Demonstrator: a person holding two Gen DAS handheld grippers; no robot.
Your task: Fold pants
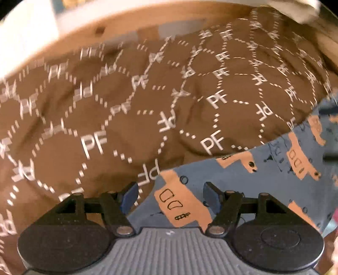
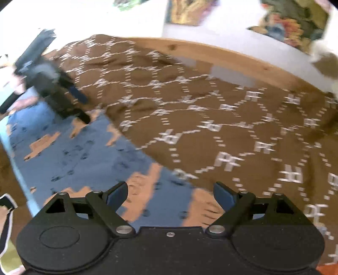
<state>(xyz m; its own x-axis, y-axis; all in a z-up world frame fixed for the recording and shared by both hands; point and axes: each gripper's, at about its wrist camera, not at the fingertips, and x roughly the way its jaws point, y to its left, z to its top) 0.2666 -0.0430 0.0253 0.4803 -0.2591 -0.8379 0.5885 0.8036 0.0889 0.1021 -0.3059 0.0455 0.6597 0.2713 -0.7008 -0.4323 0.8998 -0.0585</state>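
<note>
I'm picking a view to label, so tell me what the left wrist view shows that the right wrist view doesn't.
Left wrist only: sharp car drawings on the blue pants, seen between the left hand-held gripper's open fingers.

Right wrist only: the right hand-held gripper, open over the pants, the left hand-held gripper from outside, and pictures on the wall.

Both: pants on the brown bedspread and the wooden bed rail.
</note>
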